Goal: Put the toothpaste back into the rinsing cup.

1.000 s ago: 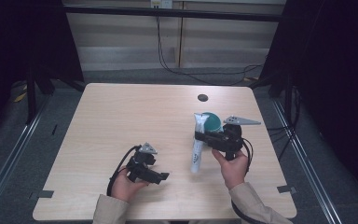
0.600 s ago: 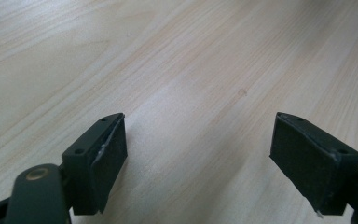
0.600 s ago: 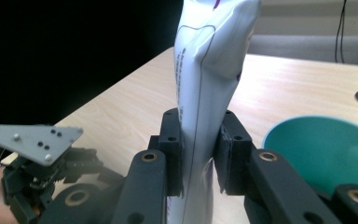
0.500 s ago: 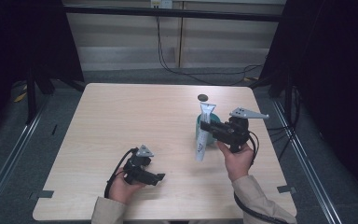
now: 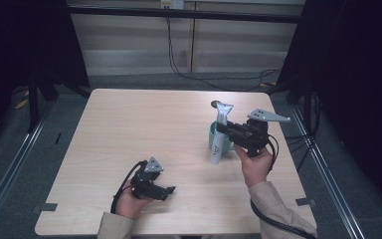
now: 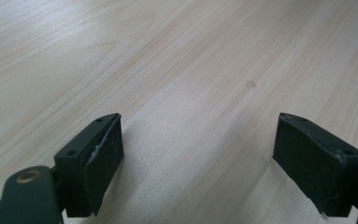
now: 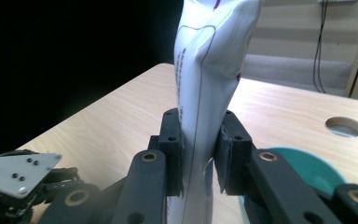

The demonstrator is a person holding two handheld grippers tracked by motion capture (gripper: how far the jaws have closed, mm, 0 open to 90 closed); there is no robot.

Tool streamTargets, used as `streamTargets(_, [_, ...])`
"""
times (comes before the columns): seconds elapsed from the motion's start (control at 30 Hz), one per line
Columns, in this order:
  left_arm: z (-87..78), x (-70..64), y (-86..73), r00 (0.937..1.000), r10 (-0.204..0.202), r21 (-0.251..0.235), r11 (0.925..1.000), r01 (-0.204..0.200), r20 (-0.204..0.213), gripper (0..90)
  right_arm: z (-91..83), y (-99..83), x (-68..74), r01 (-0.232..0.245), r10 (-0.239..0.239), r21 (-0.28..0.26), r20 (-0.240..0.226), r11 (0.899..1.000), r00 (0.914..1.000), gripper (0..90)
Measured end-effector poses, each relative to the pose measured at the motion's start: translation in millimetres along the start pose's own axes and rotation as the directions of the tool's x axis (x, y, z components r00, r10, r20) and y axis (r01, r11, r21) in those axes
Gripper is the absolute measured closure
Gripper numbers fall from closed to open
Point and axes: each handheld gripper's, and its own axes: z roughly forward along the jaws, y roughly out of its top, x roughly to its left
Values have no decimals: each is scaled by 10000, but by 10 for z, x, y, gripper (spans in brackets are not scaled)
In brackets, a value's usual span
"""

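One white squeezable tube (image 5: 220, 133), pinched by right gripper (image 5: 224, 130), now raised upright right of centre above teal cup (image 5: 212, 137); left gripper (image 5: 170, 190) wide, idle lower left.

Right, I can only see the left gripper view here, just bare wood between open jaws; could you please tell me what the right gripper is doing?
Observer: The right gripper is shut on a white tube, held roughly upright.
Operator: Is anything near it?
Observer: A teal container sits on the table right beside the tube.
Operator: And where is my gripper?
Observer: The left gripper sits near the table's front edge, well apart from the tube.
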Motion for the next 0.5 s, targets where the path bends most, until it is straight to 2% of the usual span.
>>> streamTargets(0.2, [6, -26, -39, 9989, 440, -145, 9989, -442, -157, 157, -24, 47, -15, 202, -196, -279, 223, 9994, 9996, 744])
streamTargets(0.5, [16, -26, -76, 9973, 700, -360, 9968, -707, -223, 148, -32, 137, -33, 433, -412, -485, 441, 9979, 9982, 744])
